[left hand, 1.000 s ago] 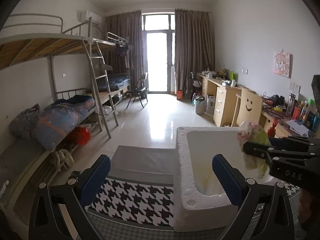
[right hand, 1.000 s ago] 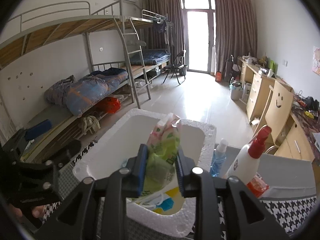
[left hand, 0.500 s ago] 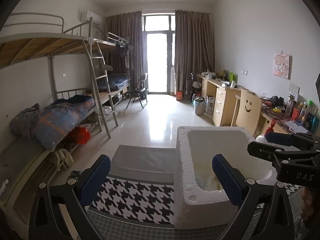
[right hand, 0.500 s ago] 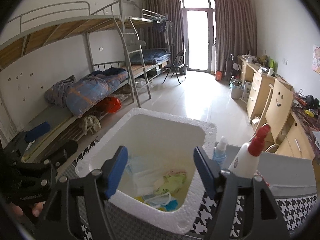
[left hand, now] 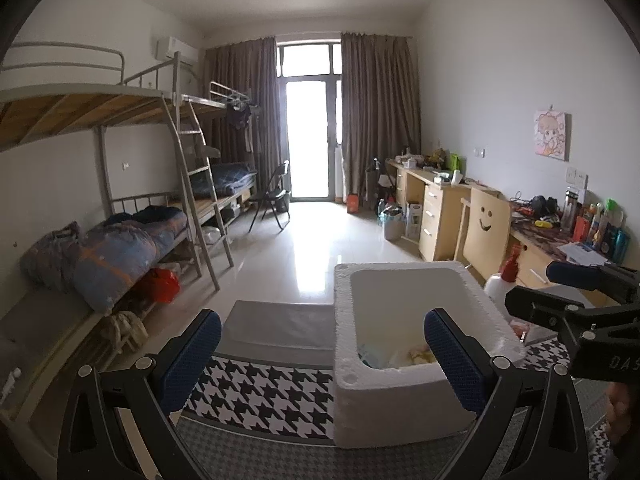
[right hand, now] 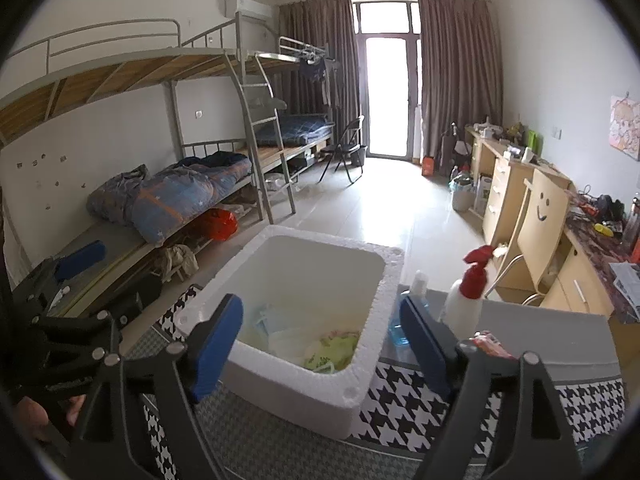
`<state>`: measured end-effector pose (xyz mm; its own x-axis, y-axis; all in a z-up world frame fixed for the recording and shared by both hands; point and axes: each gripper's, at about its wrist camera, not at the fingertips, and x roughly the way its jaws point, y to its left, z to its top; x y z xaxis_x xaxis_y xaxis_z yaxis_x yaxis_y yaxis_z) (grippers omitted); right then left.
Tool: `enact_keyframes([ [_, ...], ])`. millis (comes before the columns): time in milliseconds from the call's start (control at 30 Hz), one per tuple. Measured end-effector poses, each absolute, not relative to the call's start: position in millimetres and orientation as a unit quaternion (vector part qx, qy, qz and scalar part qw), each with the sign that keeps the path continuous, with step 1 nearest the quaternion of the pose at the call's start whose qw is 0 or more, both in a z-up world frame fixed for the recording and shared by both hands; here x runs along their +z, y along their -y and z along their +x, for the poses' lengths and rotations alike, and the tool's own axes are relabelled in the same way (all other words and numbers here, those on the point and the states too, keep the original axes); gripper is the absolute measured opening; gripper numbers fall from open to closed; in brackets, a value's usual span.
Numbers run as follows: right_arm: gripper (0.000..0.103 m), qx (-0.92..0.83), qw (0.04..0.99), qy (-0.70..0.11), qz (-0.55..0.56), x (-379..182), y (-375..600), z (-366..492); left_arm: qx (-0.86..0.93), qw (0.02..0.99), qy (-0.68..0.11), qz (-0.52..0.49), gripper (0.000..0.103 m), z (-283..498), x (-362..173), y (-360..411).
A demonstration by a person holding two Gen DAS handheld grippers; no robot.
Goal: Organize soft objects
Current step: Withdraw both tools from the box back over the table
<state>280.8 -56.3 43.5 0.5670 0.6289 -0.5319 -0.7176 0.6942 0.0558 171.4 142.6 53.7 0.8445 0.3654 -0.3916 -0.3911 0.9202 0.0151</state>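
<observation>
Dormitory floor stretches open ahead of us toward the balcony door, bunk beds (left hand: 120,216) along one wall and desks (right hand: 516,184) along the other. We work over a houndstooth cloth (left hand: 260,392) whose far edge meets a plain grey strip (left hand: 276,322). On it stands the white foam box (left hand: 344,320), its rim rough and its near corner close to us. Our left gripper (left hand: 324,364) is spread wide and holds nothing, one pad over the cloth, the other in front of the box's near wall. Our right gripper (right hand: 320,340) is also wide apart and bare, straddling the box. Inside lie the green-yellow soft packet (right hand: 332,350) and pale blue masks (right hand: 266,316). Just beside the box's outer wall stand a red-capped spray bottle (right hand: 466,296) and a blue bottle (right hand: 412,308).
</observation>
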Motion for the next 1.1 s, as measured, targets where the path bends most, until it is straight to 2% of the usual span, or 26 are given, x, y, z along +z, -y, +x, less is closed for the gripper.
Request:
enact_keyframes([
  [1100,0.088,0.367,0.903,-0.219,-0.053,53,134,218,0.127,0.979,-0.161,-0.017,0.102,114,68,-77],
])
